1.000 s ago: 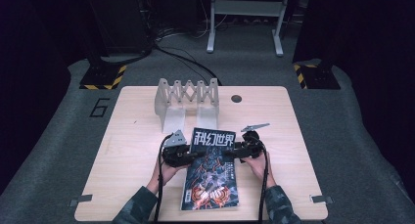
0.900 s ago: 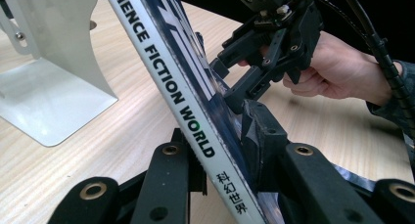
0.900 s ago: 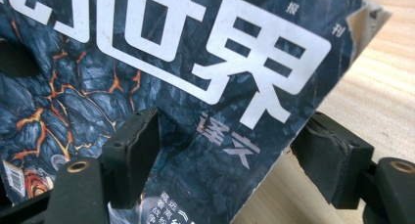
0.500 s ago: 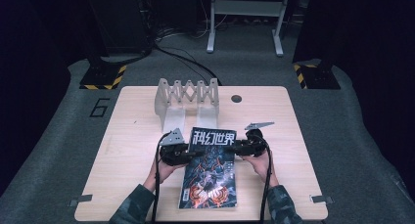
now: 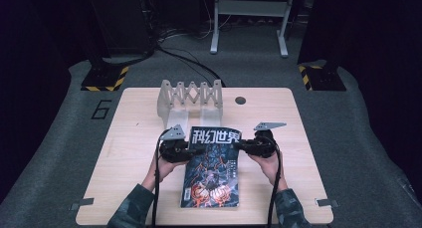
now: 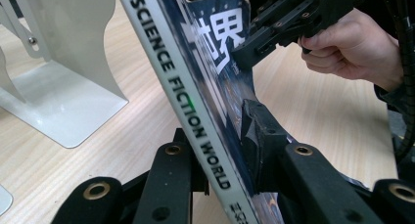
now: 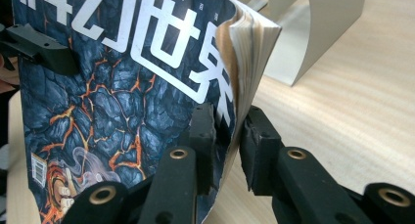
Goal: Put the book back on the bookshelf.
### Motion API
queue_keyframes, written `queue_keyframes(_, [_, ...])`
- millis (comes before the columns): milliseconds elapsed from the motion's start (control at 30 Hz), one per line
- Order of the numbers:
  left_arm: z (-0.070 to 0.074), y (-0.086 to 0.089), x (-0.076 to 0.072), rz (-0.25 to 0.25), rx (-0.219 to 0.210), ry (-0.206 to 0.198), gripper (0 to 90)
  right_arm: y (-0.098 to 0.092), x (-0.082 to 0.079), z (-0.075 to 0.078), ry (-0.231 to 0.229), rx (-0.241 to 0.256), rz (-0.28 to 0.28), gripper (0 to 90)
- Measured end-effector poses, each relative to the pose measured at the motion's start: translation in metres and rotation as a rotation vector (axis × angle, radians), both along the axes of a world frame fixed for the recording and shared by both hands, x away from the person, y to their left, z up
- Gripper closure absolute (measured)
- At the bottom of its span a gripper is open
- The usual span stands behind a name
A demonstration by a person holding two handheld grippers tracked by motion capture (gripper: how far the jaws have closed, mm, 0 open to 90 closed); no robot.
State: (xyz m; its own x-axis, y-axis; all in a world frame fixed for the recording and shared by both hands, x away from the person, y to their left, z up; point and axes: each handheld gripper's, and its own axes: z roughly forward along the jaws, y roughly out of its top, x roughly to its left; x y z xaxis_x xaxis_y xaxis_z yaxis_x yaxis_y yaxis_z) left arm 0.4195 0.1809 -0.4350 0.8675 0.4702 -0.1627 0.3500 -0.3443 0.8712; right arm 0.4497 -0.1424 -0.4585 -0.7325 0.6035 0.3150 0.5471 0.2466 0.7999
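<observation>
A magazine is tilted up off the surface, just in front of a white rack. The left hand-held gripper is clamped on its spine edge and the right hand-held gripper on its open page edge. It looks light and floppy; the pages bow, so gripping both side edges seems wise.

The right gripper pinches the open page edge of a dark, lava-patterned magazine. The other black gripper clamps its far edge. A white metal bookend stands behind on the pale wooden table.
</observation>
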Motion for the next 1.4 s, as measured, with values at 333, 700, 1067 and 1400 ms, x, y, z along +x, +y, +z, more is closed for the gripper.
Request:
queue_keyframes(333, [0.014, 0.001, 0.006, 0.004, 0.038, 0.018, 74.5, 0.006, -0.008, 0.021, -0.089, -0.049, -0.015, 79.6])
queue_keyframes(700, [0.030, 0.001, 0.007, 0.017, 0.038, -0.009, 77.0, 0.011, -0.020, 0.051, -0.205, -0.101, -0.028, 81.4])
queue_keyframes(1067, [0.035, 0.005, 0.008, 0.043, 0.005, -0.035, 77.9, 0.019, -0.031, 0.070, -0.321, -0.159, -0.023, 82.1])
queue_keyframes(1400, [0.042, 0.004, 0.007, 0.058, -0.016, -0.141, 78.5, 0.018, -0.034, 0.083, -0.410, -0.147, -0.022, 82.5])
